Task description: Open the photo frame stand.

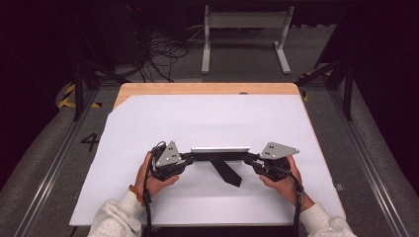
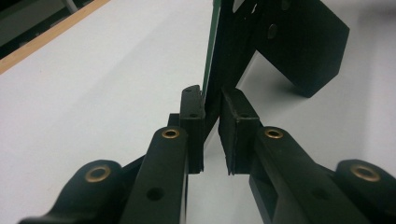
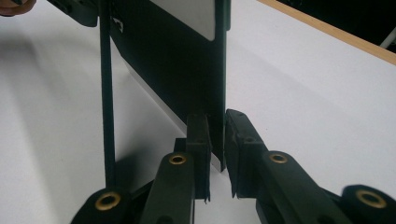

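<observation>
left gripper (image 1: 189, 157), right gripper (image 1: 250, 158), jaws clamped inward

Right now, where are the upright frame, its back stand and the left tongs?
Upright frame (image 1: 220, 149): high view, on its pale top edge.
Back stand (image 1: 228, 172): high view, middle of the black prop leg.
Left tongs (image 2: 213, 128): left gripper view, between the fingertips clamping the frame's edge.

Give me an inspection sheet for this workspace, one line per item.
Surface: white sheet on a wooden table.
Job's things: upright picture frame, its black stand behind, resting on the sheet.
Clutter: nothing seen.
Grippers: left tool shut on the frame's left edge; right tool shut on its right edge.
Cables: one trails from each tool; a tangle on the floor.
Surroundings: white stand, dark floor.
</observation>
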{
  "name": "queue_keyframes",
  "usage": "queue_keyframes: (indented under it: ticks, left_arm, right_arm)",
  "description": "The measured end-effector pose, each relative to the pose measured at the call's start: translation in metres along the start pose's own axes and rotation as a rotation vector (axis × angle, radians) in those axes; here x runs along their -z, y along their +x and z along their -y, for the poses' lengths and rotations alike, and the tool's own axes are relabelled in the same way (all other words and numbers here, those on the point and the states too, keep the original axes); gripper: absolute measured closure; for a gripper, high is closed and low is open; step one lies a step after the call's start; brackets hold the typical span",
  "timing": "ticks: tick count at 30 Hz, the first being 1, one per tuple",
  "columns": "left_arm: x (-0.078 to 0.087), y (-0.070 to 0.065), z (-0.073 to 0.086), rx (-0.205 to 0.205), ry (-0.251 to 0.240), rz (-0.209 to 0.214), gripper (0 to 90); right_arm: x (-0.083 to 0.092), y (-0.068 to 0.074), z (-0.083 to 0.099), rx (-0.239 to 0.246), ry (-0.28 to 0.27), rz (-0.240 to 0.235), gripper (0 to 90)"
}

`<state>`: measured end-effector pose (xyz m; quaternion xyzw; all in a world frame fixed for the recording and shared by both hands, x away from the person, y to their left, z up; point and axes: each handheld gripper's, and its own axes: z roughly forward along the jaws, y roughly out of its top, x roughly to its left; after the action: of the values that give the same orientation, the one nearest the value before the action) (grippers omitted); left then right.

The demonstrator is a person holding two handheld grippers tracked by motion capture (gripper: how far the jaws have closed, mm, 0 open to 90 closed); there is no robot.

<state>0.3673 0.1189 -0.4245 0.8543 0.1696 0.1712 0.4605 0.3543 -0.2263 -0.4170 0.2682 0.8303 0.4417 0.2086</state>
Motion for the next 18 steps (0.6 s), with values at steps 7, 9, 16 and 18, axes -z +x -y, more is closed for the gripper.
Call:
queue_keyframes:
  ticks: [7, 9, 16, 18]
  left_arm:
    - [0.003, -0.002, 0.0, 0.01, -0.008, -0.001, 80.5]
    - [0.004, -0.003, 0.0, 0.005, -0.006, -0.005, 80.8]
    - [0.007, -0.007, 0.001, 0.005, -0.007, -0.003, 80.8]
    - [0.008, -0.008, 0.0, 0.001, -0.004, -0.007, 80.7]
  right_arm:
    - [-0.004, -0.004, -0.001, -0.028, -0.003, -0.013, 79.7]
    - [-0.006, -0.007, -0.001, -0.053, -0.006, -0.027, 79.5]
    - [-0.011, -0.01, -0.003, -0.062, -0.009, -0.026, 79.2]
    - [-0.012, -0.01, -0.004, -0.065, -0.01, -0.022, 79.1]
